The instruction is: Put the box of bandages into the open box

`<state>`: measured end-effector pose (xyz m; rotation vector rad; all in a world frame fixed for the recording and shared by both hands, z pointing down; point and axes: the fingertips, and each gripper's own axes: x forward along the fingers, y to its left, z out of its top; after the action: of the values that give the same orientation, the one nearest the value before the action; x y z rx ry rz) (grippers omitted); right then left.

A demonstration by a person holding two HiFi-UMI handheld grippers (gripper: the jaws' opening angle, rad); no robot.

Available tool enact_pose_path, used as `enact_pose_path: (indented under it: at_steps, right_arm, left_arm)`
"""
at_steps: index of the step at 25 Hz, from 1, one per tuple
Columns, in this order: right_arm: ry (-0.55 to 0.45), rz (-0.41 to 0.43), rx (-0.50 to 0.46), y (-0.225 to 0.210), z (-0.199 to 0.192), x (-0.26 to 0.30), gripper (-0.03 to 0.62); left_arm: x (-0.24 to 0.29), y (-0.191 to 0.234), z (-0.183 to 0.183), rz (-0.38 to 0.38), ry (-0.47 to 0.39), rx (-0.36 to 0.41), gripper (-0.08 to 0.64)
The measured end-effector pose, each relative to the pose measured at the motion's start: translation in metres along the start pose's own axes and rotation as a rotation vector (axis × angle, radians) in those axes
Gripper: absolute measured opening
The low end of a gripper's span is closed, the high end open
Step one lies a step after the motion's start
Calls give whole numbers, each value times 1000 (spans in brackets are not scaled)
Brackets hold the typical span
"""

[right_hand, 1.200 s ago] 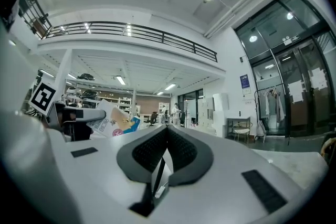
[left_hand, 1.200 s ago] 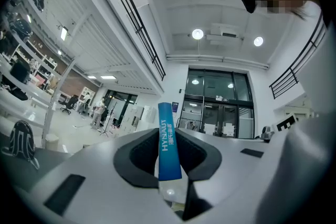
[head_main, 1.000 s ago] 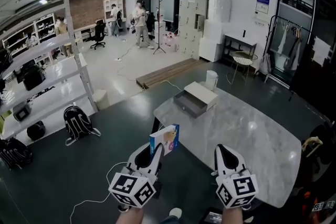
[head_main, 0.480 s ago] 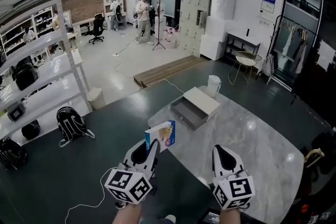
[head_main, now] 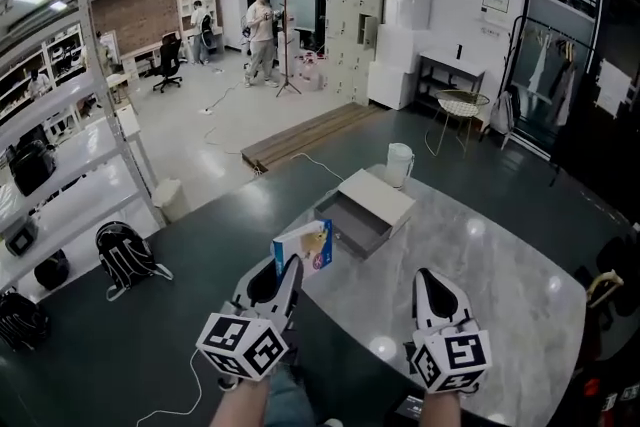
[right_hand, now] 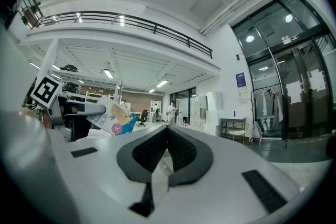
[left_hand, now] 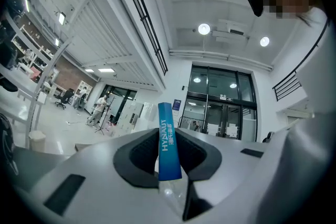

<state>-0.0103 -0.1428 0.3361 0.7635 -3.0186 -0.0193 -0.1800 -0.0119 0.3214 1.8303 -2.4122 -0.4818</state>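
Note:
My left gripper [head_main: 288, 273] is shut on the box of bandages [head_main: 303, 248], a blue and white carton held upright in the air before the marble table's near corner. In the left gripper view the carton's blue edge [left_hand: 168, 141] stands between the jaws. The open box [head_main: 362, 209], a white drawer-style box with its grey tray slid out, sits on the table [head_main: 480, 265] beyond the carton. My right gripper [head_main: 436, 293] hovers over the table with its jaws closed together and nothing between them. The right gripper view shows the carton [right_hand: 113, 118] at the left.
A white jug [head_main: 399, 164] stands behind the open box at the table's far edge. White shelving [head_main: 70, 125] and a black backpack [head_main: 125, 253] are at the left. People stand far back in the room. A clothes rack [head_main: 545, 85] is at the right.
The view has moved forward toward the table, so the open box looks closer. The left gripper still holds the carton, now nearer the box. The right gripper keeps its place.

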Motion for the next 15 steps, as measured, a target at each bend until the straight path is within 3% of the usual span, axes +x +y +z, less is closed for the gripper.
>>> enact_pose_path:
  at_steps: [9, 15]
  right_arm:
    - [30, -199, -6, -53, -7, 66, 25]
    - [68, -289, -16, -65, -13, 119, 25]
  left_arm:
    - [106, 42, -16, -132, 69, -51, 80]
    - [175, 65, -24, -287, 131, -90, 80]
